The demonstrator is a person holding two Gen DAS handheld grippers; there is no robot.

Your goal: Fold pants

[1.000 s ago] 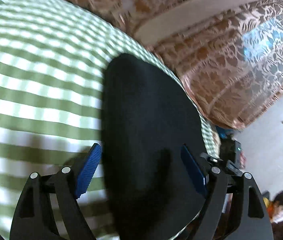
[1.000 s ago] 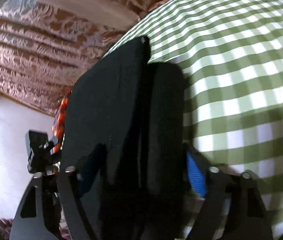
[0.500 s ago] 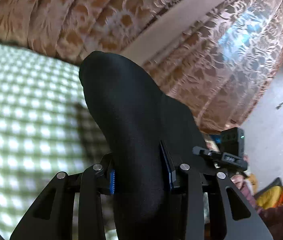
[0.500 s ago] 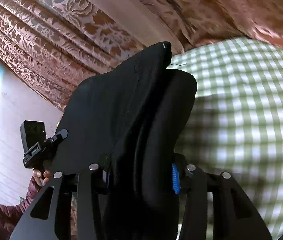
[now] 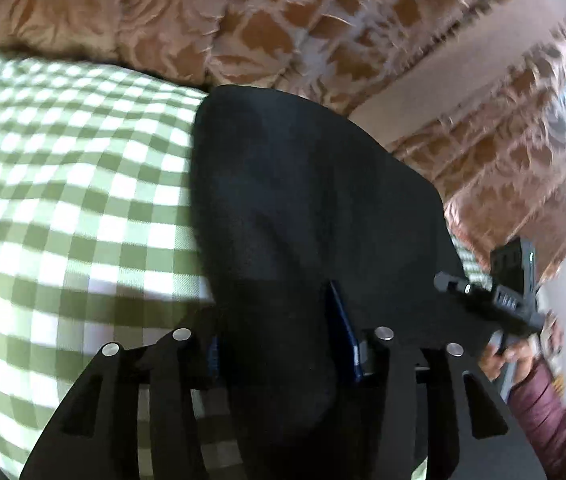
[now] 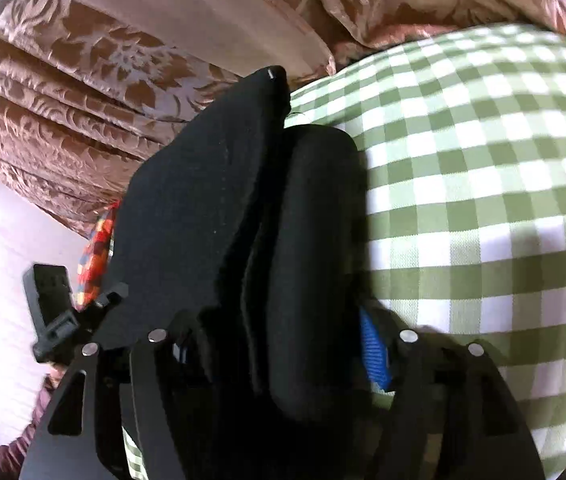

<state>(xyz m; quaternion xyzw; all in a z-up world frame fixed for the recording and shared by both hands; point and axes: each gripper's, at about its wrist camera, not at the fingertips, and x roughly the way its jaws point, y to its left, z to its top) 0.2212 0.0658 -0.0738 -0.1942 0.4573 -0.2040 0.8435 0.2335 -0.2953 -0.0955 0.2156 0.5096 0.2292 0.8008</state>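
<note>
The black pants [image 5: 307, 208] lie folded on the green-checked cloth [image 5: 67, 200], running away from both cameras toward the patterned brown curtain [image 5: 211, 16]. In the right wrist view the pants [image 6: 211, 208] show stacked layers with a thick rounded fold on the side nearer the cloth [image 6: 483, 168].

The left gripper [image 5: 283, 354] has its jaws opening, with a bunch of the fabric between them; its blue pads [image 5: 345, 332] sit close against the fabric.

The right gripper [image 6: 279, 354] is also opening, its jaws spread wider around the thick fold; one blue pad [image 6: 375, 350] stands just beside the fabric, and whether it touches cannot be told.
</note>
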